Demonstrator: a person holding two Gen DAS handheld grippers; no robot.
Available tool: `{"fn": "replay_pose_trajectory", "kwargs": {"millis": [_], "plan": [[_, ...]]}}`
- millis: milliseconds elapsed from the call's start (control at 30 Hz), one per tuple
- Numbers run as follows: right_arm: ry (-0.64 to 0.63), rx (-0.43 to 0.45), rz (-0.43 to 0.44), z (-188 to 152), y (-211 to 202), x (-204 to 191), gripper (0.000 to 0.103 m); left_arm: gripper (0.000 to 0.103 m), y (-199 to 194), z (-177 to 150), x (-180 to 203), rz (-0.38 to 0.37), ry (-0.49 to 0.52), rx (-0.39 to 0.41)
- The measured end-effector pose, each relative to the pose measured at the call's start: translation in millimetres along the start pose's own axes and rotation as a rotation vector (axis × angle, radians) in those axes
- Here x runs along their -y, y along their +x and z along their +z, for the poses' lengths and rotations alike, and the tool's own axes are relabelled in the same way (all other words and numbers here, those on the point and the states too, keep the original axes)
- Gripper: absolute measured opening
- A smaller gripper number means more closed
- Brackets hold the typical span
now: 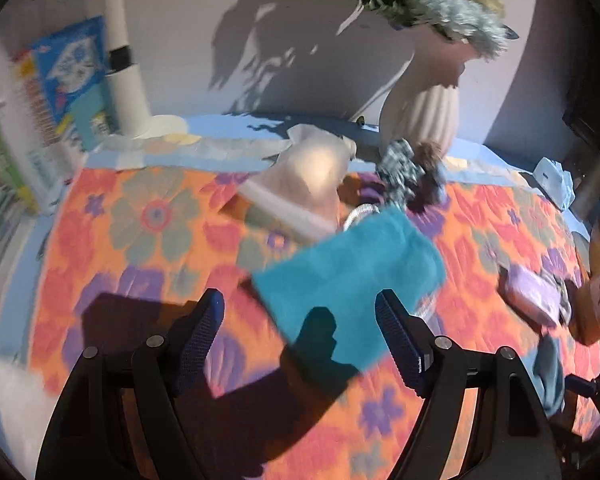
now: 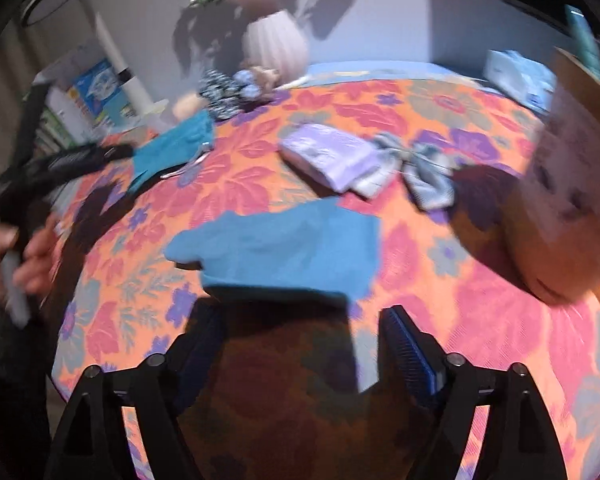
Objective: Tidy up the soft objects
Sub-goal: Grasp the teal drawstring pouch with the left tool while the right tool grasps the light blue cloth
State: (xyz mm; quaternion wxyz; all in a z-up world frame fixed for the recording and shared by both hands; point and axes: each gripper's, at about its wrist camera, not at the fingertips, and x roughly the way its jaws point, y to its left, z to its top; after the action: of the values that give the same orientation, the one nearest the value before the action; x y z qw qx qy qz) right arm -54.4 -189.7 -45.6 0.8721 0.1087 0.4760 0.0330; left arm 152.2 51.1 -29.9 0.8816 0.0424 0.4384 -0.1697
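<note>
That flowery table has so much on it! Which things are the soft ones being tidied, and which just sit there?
Part of the job:
- flat teal cloth
- second blue-teal cloth
- folded lilac cloth
- grey fabric bow
- black-and-white patterned scrunchie
- beige fabric piece

Just lying about:
- ribbed white vase of flowers
- white lamp post
- brown cardboard box

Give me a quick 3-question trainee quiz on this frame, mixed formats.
1. True or false: the left gripper has its jaws shut on the teal rectangular cloth.
2. What lies right beside the lilac flat plastic packet? A) grey fabric bow B) white ribbed ceramic vase C) brown cardboard box
3. Fill in: the right gripper hovers with open jaws near the ____ flat cloth.

Key: 1 false; 2 A; 3 blue.
</note>
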Motion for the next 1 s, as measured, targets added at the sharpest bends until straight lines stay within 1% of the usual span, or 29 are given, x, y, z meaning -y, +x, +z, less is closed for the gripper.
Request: {"fn": "replay_pose_trajectory", "kwargs": {"millis": [100,200,233,267,300,367,400,433,500,533,600,700,767,800,867,933,967,1000], "plan": [[-0.03,0.0,0.024,7,5,-3,0.085,0.077,28,15,-3,-0.027,0.021,-0.022],[-0.05,-0.003,0.026,14,11,-7,0.085,0.077,44,16,1,-0.149,0.043,-0.078],[-0.056,-0.002,0.026,15,12,-8,0.085,0.08,44,14,5,-0.167,0.059,-0.087],[-0.061,-0.003,0.029,17,13,-9,0.085,0.081,40,11,11,-0.172,0.095,-0.081],[-0.066,-0.002,0.036,18,15,-10,0.085,0.081,37,6,15,-0.199,0.124,-0.096],[-0.069,0.001,0.042,20,16,-10,0.085,0.081,31,-4,22,-0.305,0.154,-0.167],[-0.068,0.002,0.045,21,17,-10,0.085,0.081,25,-10,28,-0.339,0.182,-0.185],[-0.066,0.003,0.047,22,18,-9,0.085,0.081,15,-19,39,-0.34,0.244,-0.185],[-0.057,0.006,0.054,25,19,-8,0.085,0.081,4,-28,51,-0.315,0.306,-0.168],[-0.054,0.006,0.055,26,20,-8,0.086,0.082,-1,-29,57,-0.286,0.328,-0.153],[-0.052,0.006,0.052,28,21,-9,0.086,0.084,-2,-26,60,-0.24,0.339,-0.142],[-0.042,0.003,0.045,32,24,-12,0.086,0.086,10,-21,69,-0.153,0.376,-0.158],[-0.038,0.003,0.03,32,25,-14,0.086,0.086,21,-22,73,-0.124,0.403,-0.181],[-0.038,0.005,0.023,31,25,-14,0.086,0.086,25,-24,76,-0.098,0.418,-0.181],[-0.044,0.01,-0.01,30,26,-19,0.085,0.087,20,-28,79,-0.07,0.416,-0.144],[-0.057,0.022,-0.055,29,27,-24,0.073,0.085,19,-29,81,-0.058,0.399,-0.124],[-0.074,0.027,-0.088,28,28,-28,0.062,0.078,21,-28,80,-0.043,0.389,-0.119],[-0.097,0.034,-0.109,27,28,-32,0.048,0.072,19,-29,80,-0.037,0.378,-0.109]]}}
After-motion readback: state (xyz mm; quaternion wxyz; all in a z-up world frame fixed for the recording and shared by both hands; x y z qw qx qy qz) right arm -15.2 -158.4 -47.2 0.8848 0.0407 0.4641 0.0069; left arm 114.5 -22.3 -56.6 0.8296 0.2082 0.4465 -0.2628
